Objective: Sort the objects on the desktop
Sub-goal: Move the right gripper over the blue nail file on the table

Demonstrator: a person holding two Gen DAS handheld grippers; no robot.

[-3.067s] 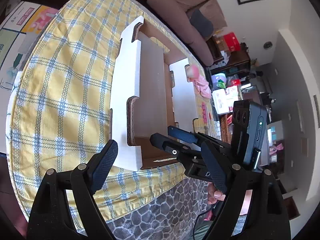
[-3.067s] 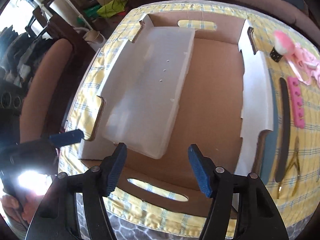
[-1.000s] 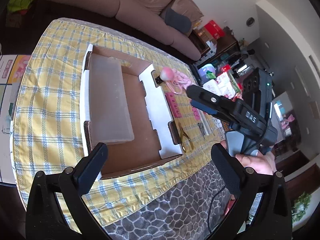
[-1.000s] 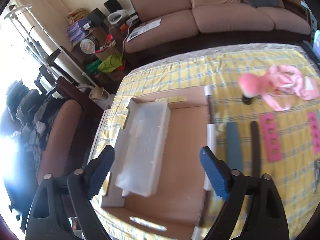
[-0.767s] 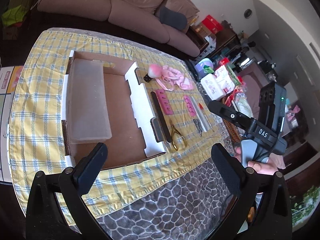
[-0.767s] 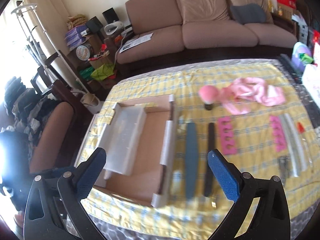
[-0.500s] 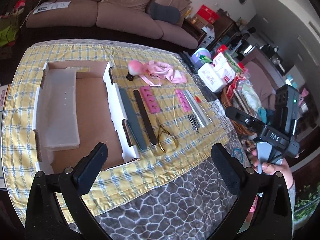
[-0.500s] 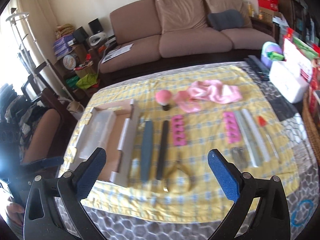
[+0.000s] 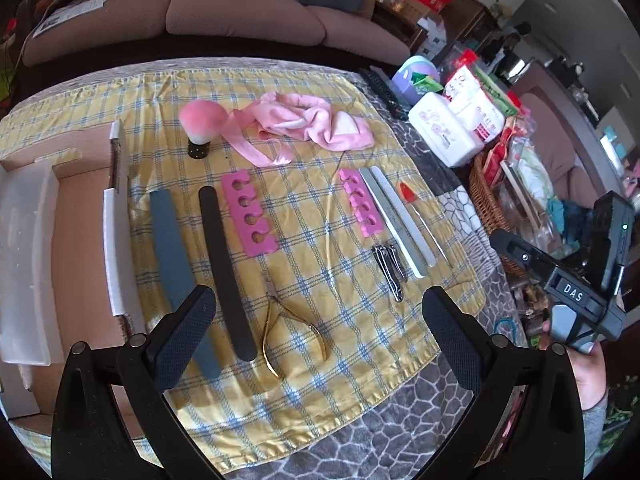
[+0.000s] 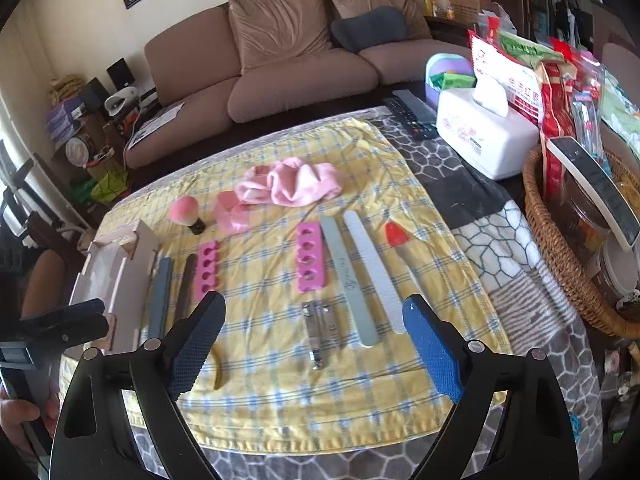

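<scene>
Nail-care items lie in rows on a yellow checked cloth (image 9: 312, 128). From the left: a blue-grey nail buffer (image 9: 176, 256), a black nail file (image 9: 224, 264), a pink toe separator (image 9: 246, 218), gold cuticle nippers (image 9: 280, 328), nail clippers (image 9: 388, 264), a second pink toe separator (image 10: 308, 258), two pale nail files (image 10: 360, 272) and a red-tipped tool (image 10: 396, 234). A pink brush (image 9: 198, 126) and a pink headband (image 9: 312, 124) lie further back. A cardboard box (image 9: 80, 240) holding a clear plastic tray (image 9: 24, 256) sits at the left. My left gripper (image 9: 316, 336) and right gripper (image 10: 316, 344) are open, empty, above the near edge.
A white tissue box (image 10: 484, 140), remote controls (image 10: 412, 114) and a wicker basket (image 10: 560, 256) full of packets stand at the right. A brown sofa (image 10: 288, 56) stands behind the table. A grey patterned table cover (image 10: 500, 248) lies under the cloth.
Both grippers have pulled back from the box and swung right, so the whole cloth with its items has come into view. Both have stayed open and empty.
</scene>
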